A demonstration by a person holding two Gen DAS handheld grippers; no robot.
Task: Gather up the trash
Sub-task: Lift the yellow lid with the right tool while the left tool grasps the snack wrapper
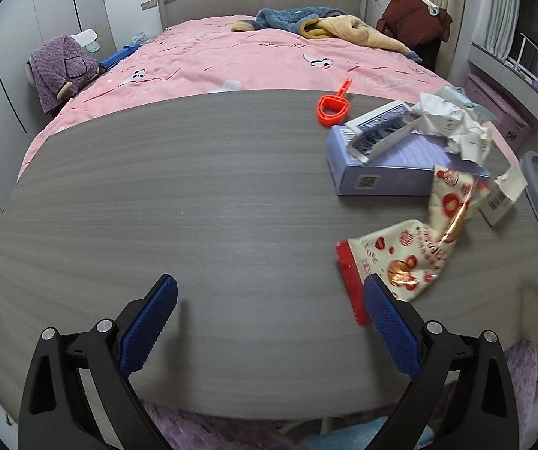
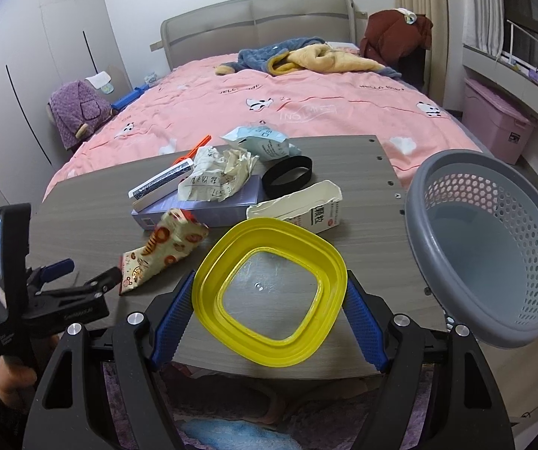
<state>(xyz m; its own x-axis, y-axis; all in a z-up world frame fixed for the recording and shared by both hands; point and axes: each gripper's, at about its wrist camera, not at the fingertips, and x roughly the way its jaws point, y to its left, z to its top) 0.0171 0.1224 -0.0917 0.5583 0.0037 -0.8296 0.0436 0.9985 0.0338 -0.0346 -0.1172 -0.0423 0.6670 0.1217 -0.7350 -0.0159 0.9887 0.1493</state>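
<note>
My right gripper [image 2: 269, 296] is shut on a yellow plastic lid [image 2: 269, 292] with a clear middle, held above the table's near edge. A grey perforated basket [image 2: 493, 247] stands just to its right, off the table. My left gripper [image 1: 269, 300] is open and empty over the grey wooden table [image 1: 194, 195]; it also shows in the right wrist view [image 2: 81, 273]. A red-and-white snack bag [image 1: 411, 247] lies just right of its right finger [image 1: 392, 326], also seen in the right wrist view [image 2: 164, 247]. Crumpled paper [image 2: 220, 172] and a torn white carton [image 2: 298, 206] lie further back.
A purple box [image 1: 388, 168] with a slim white box [image 2: 160, 183] on it, a black band [image 2: 287, 174], a blue-white packet [image 2: 265, 142] and an orange plastic scoop [image 1: 334, 105] are on the table. A pink bed [image 1: 250, 60] stands behind it.
</note>
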